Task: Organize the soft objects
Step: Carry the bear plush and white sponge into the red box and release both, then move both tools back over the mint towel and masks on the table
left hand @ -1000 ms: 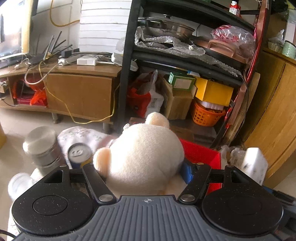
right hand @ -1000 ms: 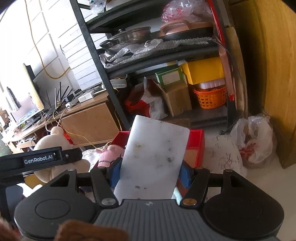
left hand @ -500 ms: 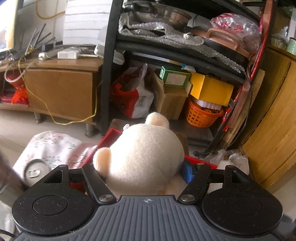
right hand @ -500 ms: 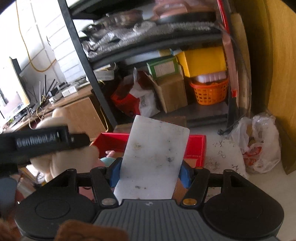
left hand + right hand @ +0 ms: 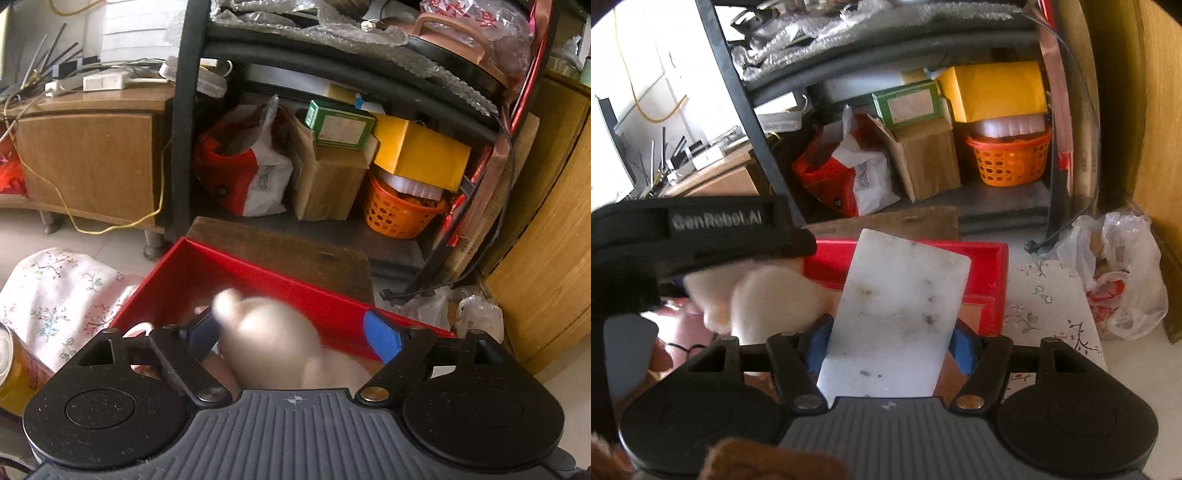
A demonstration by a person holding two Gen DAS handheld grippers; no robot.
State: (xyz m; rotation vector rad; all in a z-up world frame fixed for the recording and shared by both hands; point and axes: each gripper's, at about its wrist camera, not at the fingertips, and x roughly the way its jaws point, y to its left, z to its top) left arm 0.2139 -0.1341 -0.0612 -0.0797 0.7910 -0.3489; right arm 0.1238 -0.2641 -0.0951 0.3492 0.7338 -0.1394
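A cream plush toy (image 5: pixel 269 332), blurred with motion, drops between the jaws of my left gripper (image 5: pixel 291 334), which are opening. The right blue pad (image 5: pixel 382 336) stands clear of the toy. Below lies the red box (image 5: pixel 258 273). In the right wrist view the same plush toy (image 5: pixel 768 295) hangs under the left tool's black body (image 5: pixel 701 236), over the red box (image 5: pixel 993 266). My right gripper (image 5: pixel 890 345) holds a speckled white sponge block (image 5: pixel 901 306). Its jaws are easing open, but the pads still touch the block's sides.
A floral cloth (image 5: pixel 55 295) and a drink can (image 5: pixel 14 369) lie left of the box. Behind it is a wooden board (image 5: pixel 280 251). The black shelf holds bags, cartons and an orange basket (image 5: pixel 399 214). A wooden cabinet (image 5: pixel 546 258) and a plastic bag (image 5: pixel 1119 280) stand right.
The left gripper moved down over the red box, its jaws widened, and the plush toy slipped lower out of their hold. The right gripper brought the sponge down toward the box.
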